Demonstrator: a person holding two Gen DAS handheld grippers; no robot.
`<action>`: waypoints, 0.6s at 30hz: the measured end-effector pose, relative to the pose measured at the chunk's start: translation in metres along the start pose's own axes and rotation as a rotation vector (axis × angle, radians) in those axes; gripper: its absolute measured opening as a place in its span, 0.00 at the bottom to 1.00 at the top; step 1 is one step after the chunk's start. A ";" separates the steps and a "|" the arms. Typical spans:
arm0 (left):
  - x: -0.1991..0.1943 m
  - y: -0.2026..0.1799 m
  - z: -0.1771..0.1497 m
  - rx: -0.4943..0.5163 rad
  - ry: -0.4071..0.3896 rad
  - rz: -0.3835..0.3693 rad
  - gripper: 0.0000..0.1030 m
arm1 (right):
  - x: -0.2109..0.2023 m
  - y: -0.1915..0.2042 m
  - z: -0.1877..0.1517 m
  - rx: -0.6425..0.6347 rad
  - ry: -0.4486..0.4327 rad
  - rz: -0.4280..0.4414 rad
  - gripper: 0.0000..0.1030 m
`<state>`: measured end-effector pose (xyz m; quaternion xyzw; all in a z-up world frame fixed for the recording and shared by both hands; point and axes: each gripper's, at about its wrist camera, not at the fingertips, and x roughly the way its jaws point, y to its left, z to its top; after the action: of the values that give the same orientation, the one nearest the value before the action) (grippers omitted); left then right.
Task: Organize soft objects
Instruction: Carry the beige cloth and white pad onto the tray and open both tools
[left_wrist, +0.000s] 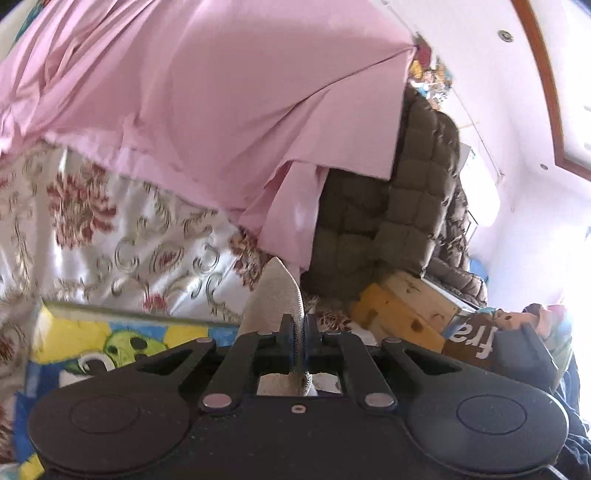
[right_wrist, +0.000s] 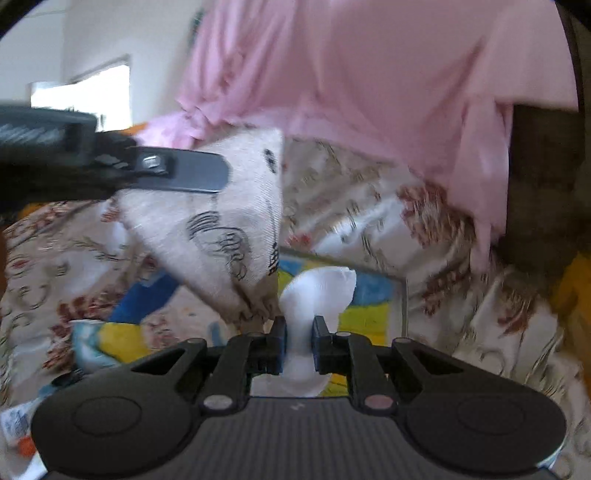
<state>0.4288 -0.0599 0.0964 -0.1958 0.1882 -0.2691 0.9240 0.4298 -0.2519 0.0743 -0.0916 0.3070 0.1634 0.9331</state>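
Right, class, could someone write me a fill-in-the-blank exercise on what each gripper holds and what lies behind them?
1. The right gripper pinches a plain ____ cloth.
2. The left gripper is shut on a ____ printed fabric.
3. The large sheet hanging behind both is ____.
4. The bedspread beneath bears a ____ pattern.

Missing words: white; beige; pink; floral
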 end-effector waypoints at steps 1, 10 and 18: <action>0.006 0.006 -0.006 -0.009 0.010 0.008 0.05 | 0.010 -0.003 -0.001 0.023 0.023 0.002 0.16; 0.019 0.063 -0.048 -0.045 0.090 0.210 0.11 | 0.064 -0.006 -0.026 0.118 0.164 0.008 0.19; 0.009 0.108 -0.059 -0.092 0.162 0.397 0.19 | 0.080 0.007 -0.028 0.124 0.201 -0.024 0.30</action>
<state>0.4554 0.0035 -0.0060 -0.1745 0.3087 -0.0878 0.9309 0.4730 -0.2333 0.0027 -0.0533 0.4075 0.1228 0.9033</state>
